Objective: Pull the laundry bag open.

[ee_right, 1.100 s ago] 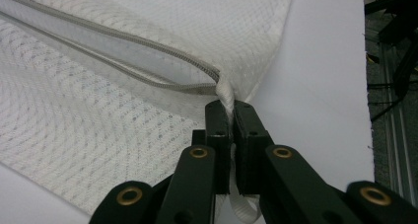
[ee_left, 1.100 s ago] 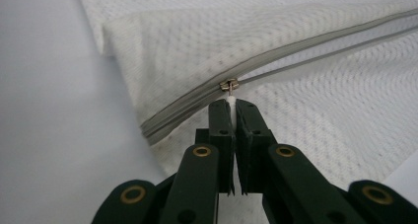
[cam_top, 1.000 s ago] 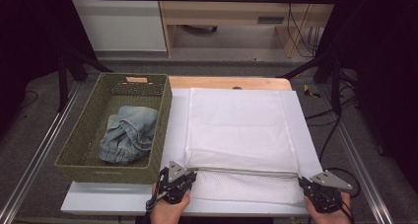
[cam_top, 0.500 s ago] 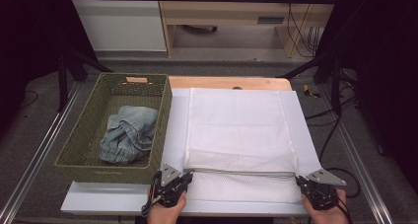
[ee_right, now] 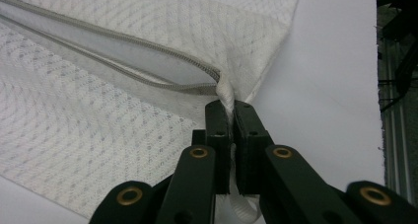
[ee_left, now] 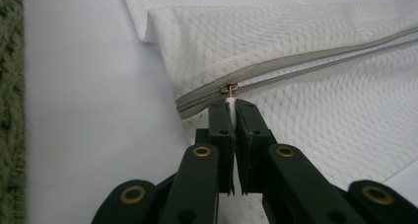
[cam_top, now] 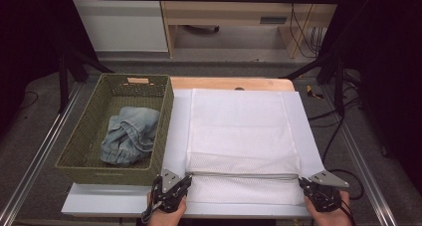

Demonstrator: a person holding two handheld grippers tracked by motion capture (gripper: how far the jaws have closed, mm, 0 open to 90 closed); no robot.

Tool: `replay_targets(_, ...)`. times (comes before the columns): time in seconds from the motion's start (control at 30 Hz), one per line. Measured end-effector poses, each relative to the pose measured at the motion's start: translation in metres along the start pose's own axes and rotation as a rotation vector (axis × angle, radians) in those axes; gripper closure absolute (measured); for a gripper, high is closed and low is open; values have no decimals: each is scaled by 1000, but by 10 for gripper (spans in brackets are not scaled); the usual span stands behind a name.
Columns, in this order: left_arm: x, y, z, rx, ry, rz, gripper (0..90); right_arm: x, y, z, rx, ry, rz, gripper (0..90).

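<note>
A white mesh zip cover (cam_top: pixel 241 131) lies flat on the white table sheet (cam_top: pixel 309 131). Its grey zipper (cam_top: pixel 244 175) runs across near the front edge. My left gripper (cam_top: pixel 187 177) sits at the zipper's left end, and in the left gripper view it (ee_left: pixel 230 106) is shut on the white tab of the brass zipper pull (ee_left: pixel 229 89). At the zipper's right end my right gripper (cam_top: pixel 302 180) pinches the cover. In the right gripper view it (ee_right: pixel 230 106) is shut on the bunched fabric corner (ee_right: pixel 224 92), with the zipper (ee_right: pixel 123 39) gaping open beside it.
A green woven basket (cam_top: pixel 99 167) stands left of the cover and holds crumpled blue jeans (cam_top: pixel 129 134). A wooden table edge (cam_top: pixel 224 82) shows behind the sheet. Dark stands and cables line the floor on both sides.
My left gripper has shifted slightly left and toward the front edge, still holding the zipper pull. The right gripper has hardly moved.
</note>
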State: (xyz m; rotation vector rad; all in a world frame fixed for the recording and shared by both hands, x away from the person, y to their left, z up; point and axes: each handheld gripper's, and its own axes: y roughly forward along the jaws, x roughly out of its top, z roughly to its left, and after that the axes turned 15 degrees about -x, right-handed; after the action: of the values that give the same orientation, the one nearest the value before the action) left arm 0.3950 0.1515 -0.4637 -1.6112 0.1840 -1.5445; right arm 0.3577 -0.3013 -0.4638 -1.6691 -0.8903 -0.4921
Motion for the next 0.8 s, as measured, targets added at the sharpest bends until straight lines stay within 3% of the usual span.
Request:
replay_targets(0.1, -3, -1, 1, -3, -2, -3, 868, -1, 0, -2, 0, 10, 3, 866)
replay_targets(0.33, -6, -1, -4, 27, -70, -23, 868, -1, 1, -1, 5, 8, 9, 866)
replay_targets(0.6, -9, -3, -1, 18, -56, -27, 868, -1, 1, -2, 4, -4, 13, 866)
replay_targets(0.8, -13, -4, -4, 36, -88, -31, 868, -1, 2, -2, 5, -6, 16, 867)
